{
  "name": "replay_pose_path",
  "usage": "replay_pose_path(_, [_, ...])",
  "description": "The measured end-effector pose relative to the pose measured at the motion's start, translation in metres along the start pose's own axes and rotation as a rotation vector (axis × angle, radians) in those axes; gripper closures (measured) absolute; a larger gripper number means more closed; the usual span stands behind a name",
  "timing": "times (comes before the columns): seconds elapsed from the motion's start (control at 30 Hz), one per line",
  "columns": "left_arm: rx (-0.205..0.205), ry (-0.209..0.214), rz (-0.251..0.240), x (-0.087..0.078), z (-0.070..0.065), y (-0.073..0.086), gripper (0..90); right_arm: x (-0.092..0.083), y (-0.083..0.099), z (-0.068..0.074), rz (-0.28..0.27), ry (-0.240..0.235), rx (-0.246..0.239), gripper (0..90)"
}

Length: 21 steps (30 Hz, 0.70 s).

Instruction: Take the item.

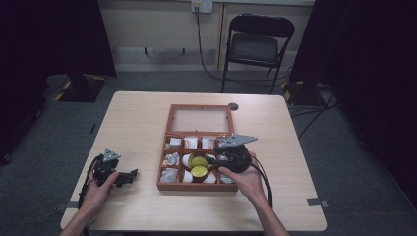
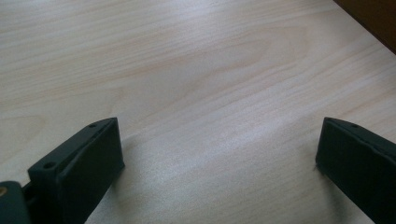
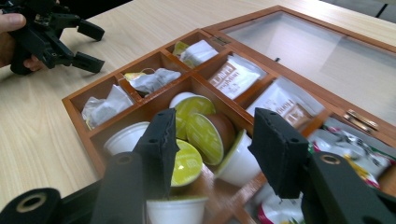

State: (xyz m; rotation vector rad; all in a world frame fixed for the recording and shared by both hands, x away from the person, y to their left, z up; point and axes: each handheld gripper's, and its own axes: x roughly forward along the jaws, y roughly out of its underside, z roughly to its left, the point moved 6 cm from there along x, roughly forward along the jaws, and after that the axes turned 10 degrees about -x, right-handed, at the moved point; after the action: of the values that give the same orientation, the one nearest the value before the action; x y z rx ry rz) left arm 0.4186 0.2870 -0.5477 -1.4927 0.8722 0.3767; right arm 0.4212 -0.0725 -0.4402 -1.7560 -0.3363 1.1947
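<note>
While the left gripper (image 1: 129,176) rested spread on the pale wooden counter (image 1: 137,123), the right gripper (image 3: 212,140) hovered narrowed, pinching nothing, above lime-lidded white coffee pods (image 3: 198,128) in the compartmented wooden box (image 3: 77,100).

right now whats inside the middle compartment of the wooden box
Coffee pods with yellow-green lids, piled in the wooden box; one lies on its side showing a brown body. The right hand-held gripper in front covers the nearest pods, so no full count.
</note>
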Motion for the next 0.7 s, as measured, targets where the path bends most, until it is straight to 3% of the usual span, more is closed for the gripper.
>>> replay_pose_path(0.3, [0.003, 0.001, 0.003, 0.000, 0.000, 0.000, 0.0, 0.016, 0.002, 0.003, 0.010, -0.049, 0.010, 47.4])
replay_pose_path(0.5, [0.003, 0.001, 0.002, 0.000, 0.000, 0.000, 0.0, 0.027, 0.006, 0.014, 0.042, -0.092, 0.002, 45.2])
replay_pose_path(0.7, [0.002, 0.003, 0.003, 0.000, 0.000, 0.000, 0.0, 0.037, 0.013, 0.020, 0.084, -0.101, -0.015, 45.1])
